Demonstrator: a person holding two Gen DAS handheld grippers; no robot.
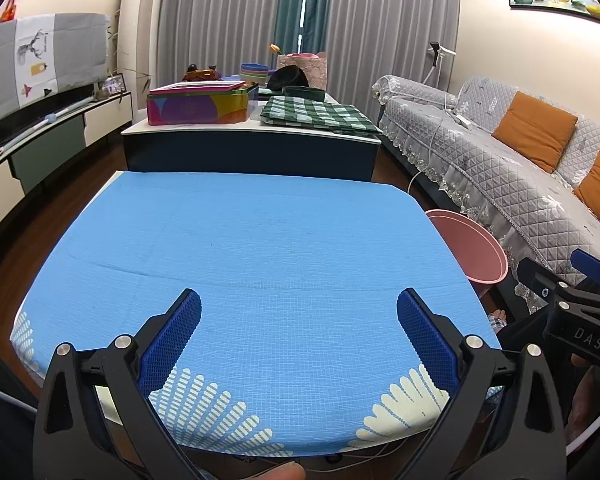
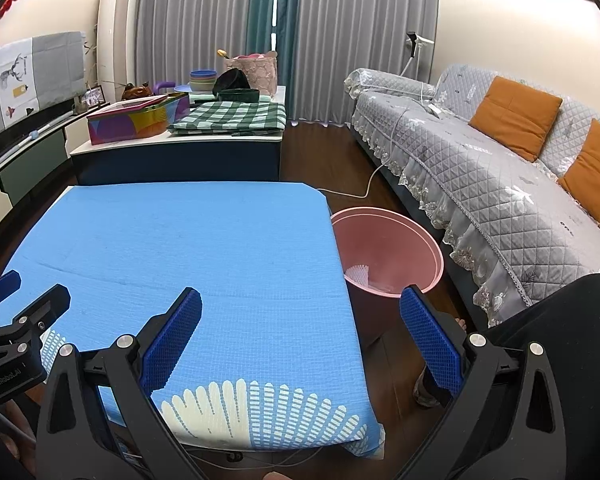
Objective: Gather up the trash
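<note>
A pink bin (image 2: 388, 248) stands on the floor off the right edge of the table; something white and ribbed (image 2: 358, 274) lies at its bottom. The same bin (image 1: 470, 246) shows partly in the left wrist view. A blue cloth (image 1: 240, 264) covers the table (image 2: 180, 248), and I see no loose trash on it. My left gripper (image 1: 299, 316) hangs open over the near part of the cloth, nothing between its blue pads. My right gripper (image 2: 300, 316) is open too, straddling the table's right edge, near the bin. Each gripper shows in the other's view at the side (image 1: 572, 300) (image 2: 16, 320).
A grey quilted sofa (image 2: 500, 184) with orange cushions (image 2: 516, 114) runs along the right. Behind the table stands a low cabinet (image 1: 252, 148) with a colourful tin (image 1: 198, 106), a green checked cloth (image 1: 320, 116) and bowls. A white cable (image 2: 364, 188) lies on the floor. A person's leg (image 2: 540, 344) is at lower right.
</note>
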